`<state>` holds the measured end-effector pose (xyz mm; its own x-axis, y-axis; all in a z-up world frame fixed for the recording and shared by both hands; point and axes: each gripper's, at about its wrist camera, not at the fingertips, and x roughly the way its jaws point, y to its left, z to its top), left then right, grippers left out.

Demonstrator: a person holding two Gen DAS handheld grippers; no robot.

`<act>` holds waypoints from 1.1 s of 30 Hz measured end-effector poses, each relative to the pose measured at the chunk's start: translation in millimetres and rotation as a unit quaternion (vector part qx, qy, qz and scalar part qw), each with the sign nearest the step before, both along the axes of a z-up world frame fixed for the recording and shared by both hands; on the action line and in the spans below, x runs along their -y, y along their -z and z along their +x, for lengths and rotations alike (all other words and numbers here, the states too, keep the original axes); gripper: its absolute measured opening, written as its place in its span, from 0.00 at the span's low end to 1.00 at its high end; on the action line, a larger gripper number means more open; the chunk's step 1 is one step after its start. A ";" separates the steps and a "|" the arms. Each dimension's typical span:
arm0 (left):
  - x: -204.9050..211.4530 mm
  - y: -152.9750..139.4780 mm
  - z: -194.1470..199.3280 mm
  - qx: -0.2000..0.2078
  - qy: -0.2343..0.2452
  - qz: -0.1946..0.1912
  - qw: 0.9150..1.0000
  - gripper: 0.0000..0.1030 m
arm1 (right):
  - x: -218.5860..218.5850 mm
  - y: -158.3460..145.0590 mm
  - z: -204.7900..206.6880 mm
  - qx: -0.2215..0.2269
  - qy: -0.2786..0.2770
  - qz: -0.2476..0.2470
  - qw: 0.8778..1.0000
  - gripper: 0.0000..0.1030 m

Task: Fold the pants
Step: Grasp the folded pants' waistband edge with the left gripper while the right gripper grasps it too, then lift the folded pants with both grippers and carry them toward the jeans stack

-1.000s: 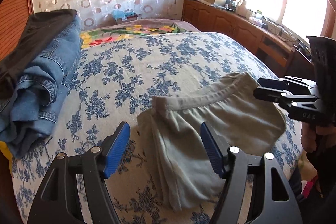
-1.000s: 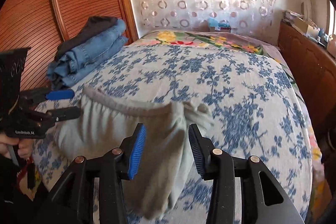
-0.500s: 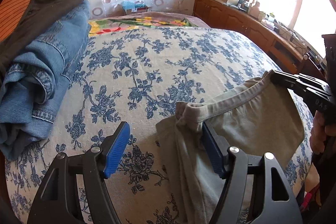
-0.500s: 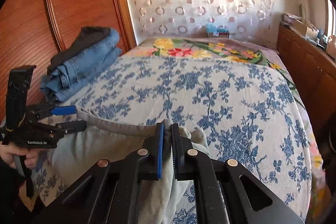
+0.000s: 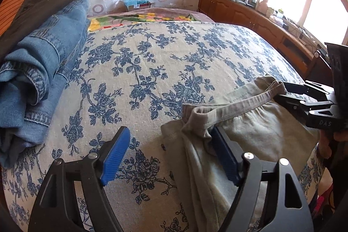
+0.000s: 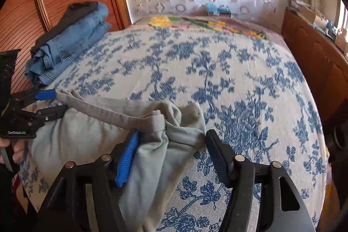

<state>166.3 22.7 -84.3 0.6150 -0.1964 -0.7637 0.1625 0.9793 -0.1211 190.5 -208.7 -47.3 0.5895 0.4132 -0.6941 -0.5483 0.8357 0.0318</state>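
Bed with blue-floral beige bedspread (image 5: 139,71) carries grey-beige cotton pants (image 6: 87,136), waistband stretched between both tongs. Left tongs (image 5: 169,156) opening, pants against one pad. Right tongs (image 6: 171,153) opening, bunched waistband between, unclamped.

A blue-flowered bed (image 5: 152,62) carries grey pants (image 5: 256,129) and stacked jeans (image 5: 37,71).

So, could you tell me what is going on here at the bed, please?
A person is folding grey pants on a flowered bedspread, with a gripper in each hand. The left gripper and right gripper sit at opposite ends of the waistband; both are opening, and neither clamps the cloth. Folded jeans lie stacked by the far edge.
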 end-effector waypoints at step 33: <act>12.3 -12.8 -5.4 0.001 0.063 -0.081 0.995 0.15 | 4.6 -0.8 -5.7 -0.006 -0.053 0.042 0.998 0.18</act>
